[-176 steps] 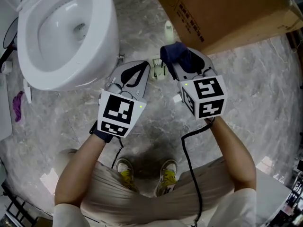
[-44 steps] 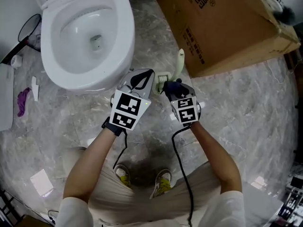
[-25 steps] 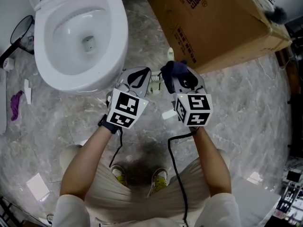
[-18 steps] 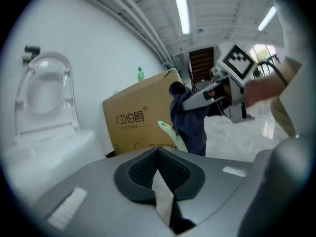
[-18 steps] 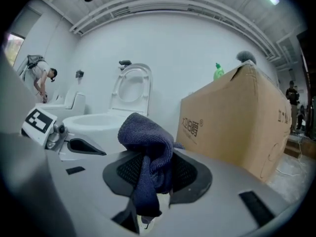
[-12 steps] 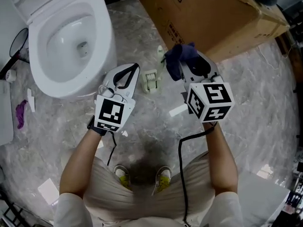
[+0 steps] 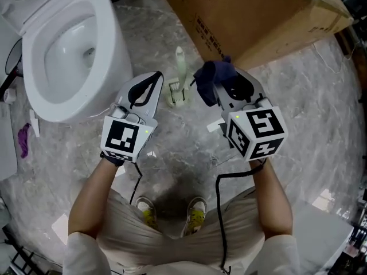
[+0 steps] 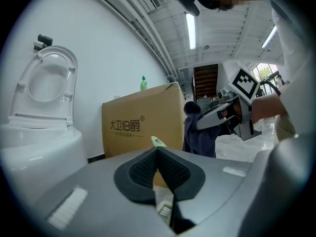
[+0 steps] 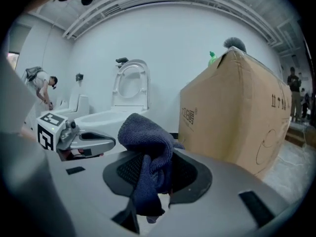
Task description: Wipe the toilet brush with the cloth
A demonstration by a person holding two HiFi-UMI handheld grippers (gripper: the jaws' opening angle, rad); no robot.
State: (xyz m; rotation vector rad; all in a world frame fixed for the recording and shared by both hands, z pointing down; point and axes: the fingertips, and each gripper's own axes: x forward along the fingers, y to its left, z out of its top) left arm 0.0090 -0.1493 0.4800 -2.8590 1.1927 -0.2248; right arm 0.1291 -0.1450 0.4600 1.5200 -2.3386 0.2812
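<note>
A pale green toilet brush lies on the marble floor, its handle toward the box and its bristle head nearer me. Just left of the brush is my left gripper, shut with nothing between its pads; the left gripper view shows the handle tip just beyond the closed jaws. My right gripper hovers to the right of the brush, shut on a dark blue cloth. The cloth bunches over the jaws and hangs down between them.
A white toilet with its seat up stands at the left. A large cardboard box fills the upper right, close behind the brush. Small bits of litter, one of them a purple scrap, lie on the floor at the left.
The two grippers have drawn apart from the brush since a second ago. The brush lies on the floor between them, and the cloth stays in the right gripper.
</note>
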